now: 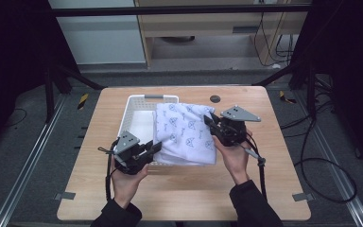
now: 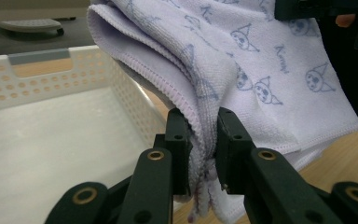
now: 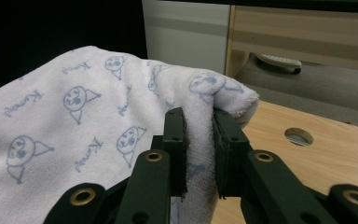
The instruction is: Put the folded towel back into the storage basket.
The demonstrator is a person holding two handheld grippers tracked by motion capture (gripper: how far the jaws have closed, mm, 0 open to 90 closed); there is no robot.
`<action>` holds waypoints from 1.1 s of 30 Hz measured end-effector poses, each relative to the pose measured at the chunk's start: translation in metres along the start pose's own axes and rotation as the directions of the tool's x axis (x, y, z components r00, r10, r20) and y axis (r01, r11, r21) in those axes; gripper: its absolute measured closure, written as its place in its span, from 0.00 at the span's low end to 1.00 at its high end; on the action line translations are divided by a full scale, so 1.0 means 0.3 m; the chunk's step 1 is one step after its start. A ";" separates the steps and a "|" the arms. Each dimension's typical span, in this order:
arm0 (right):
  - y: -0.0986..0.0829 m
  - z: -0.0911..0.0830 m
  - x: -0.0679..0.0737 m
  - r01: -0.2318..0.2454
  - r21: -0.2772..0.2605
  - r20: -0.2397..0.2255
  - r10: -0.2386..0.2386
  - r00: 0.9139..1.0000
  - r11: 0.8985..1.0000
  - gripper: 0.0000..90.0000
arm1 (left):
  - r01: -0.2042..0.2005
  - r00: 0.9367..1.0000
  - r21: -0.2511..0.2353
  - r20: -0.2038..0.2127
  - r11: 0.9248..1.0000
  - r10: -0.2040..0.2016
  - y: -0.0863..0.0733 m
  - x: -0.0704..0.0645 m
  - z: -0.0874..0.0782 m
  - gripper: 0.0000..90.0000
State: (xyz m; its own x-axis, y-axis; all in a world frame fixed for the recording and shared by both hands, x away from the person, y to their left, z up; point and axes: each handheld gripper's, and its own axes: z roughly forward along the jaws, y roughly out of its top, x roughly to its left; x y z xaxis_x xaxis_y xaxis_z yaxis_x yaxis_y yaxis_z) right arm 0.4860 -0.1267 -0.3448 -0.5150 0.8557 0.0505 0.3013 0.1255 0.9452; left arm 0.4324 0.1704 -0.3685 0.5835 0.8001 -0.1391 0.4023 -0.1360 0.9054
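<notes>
A folded white towel (image 1: 184,133) printed with small blue faces lies partly over the right side of a white perforated basket (image 1: 133,109) and partly on the table. My left gripper (image 1: 155,147) is shut on the towel's (image 2: 261,70) near left corner, the folded edges pinched between its jaws (image 2: 204,144). My right gripper (image 1: 209,120) is shut on the towel's (image 3: 74,135) far right corner, the cloth bunched between its jaws (image 3: 199,149). The basket's (image 2: 51,84) inside looks bare in the left gripper view.
The wooden table (image 1: 184,189) has a round cable hole (image 1: 214,99) near its far edge, also the cable hole (image 3: 298,136) in the right gripper view. Black frame bars and cables stand around the table. A cabinet stands beyond the far edge.
</notes>
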 end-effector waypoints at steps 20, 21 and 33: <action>0.081 0.134 0.099 0.007 -0.019 -0.027 -0.007 1.000 1.000 0.86 | 0.054 0.993 -0.049 -0.102 0.997 -0.059 0.021 0.131 -0.064 0.85; 0.084 0.140 0.103 0.007 -0.019 -0.029 -0.007 1.000 1.000 0.86 | 0.058 0.992 -0.054 -0.107 0.997 -0.063 0.021 0.139 -0.068 0.85; 0.110 0.247 0.177 0.010 -0.011 -0.053 -0.010 0.999 1.000 0.86 | 0.072 0.979 -0.058 -0.185 0.996 -0.082 0.020 0.229 -0.105 0.85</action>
State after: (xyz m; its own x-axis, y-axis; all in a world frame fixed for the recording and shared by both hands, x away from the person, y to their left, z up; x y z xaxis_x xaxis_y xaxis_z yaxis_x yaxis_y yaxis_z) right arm 0.5282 -0.0399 -0.3347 -0.5595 0.8268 0.0578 0.2878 0.1284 0.9490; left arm 0.4526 0.2429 -0.3599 0.4076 0.9030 -0.1361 0.4020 -0.0436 0.9146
